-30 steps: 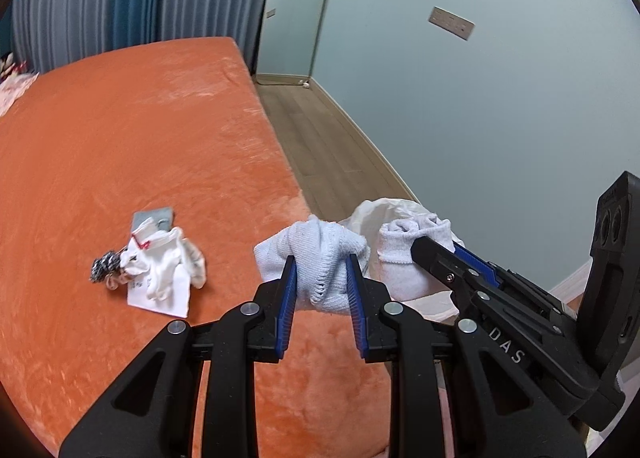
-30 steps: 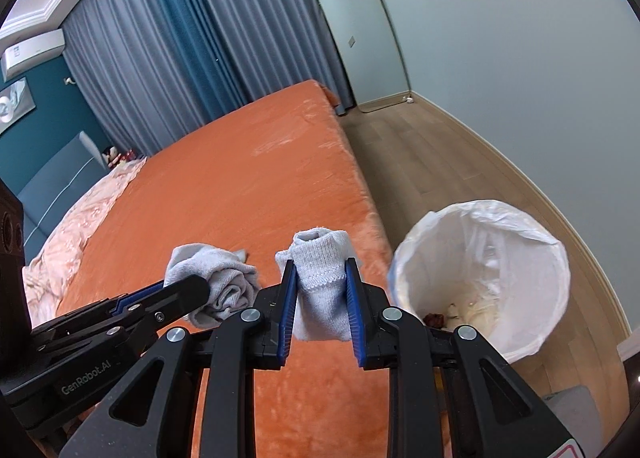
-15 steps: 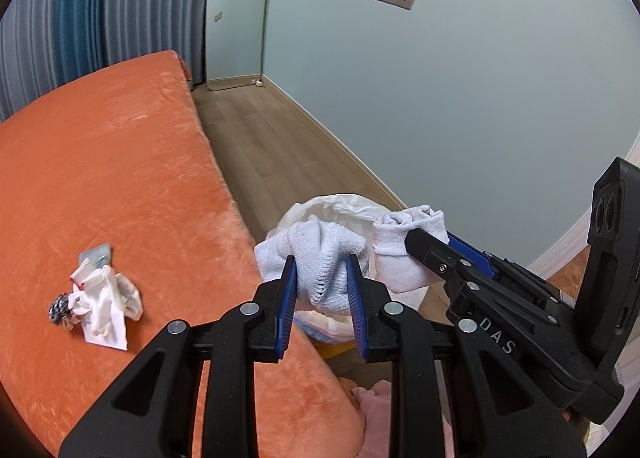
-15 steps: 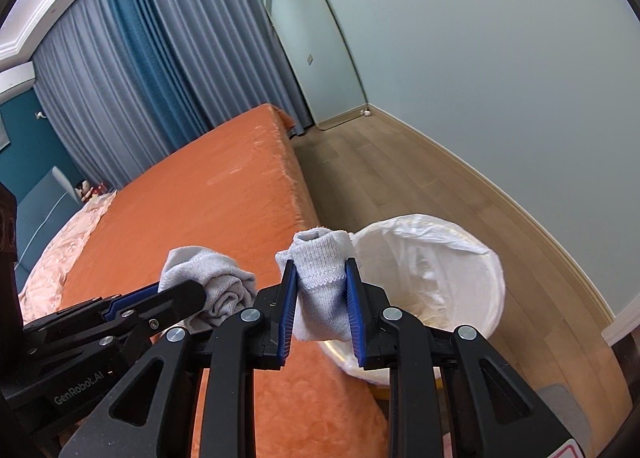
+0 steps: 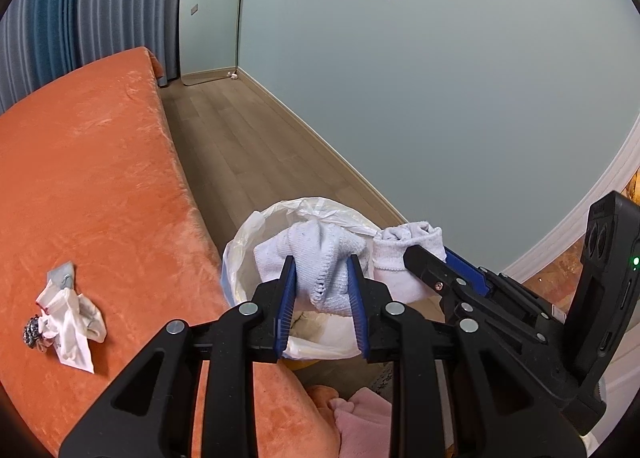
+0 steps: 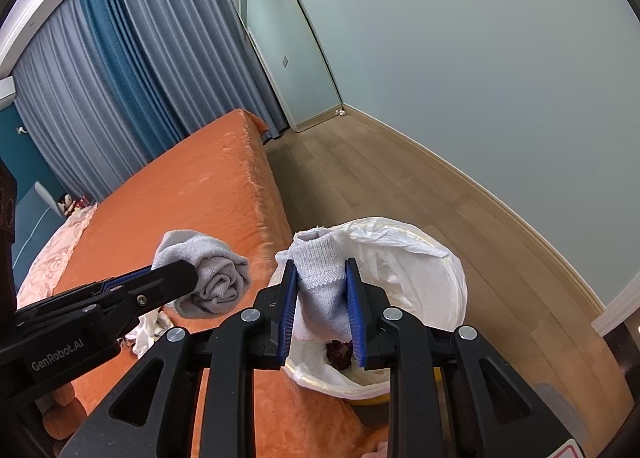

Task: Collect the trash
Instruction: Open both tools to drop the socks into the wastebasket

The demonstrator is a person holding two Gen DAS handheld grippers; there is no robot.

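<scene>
left wrist view: we hold our left gripper (image 5: 322, 298) and right gripper (image 6: 322, 304) clamped on a rolled sock (image 5: 316, 258) and a second sock (image 6: 320, 278) over the bin (image 6: 440, 258), ready to drop them.

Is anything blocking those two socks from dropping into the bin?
Nothing visible. Both socks, left and right, hang clamped in their jaws by the open lined bin, whose mouth is uncovered.
</scene>
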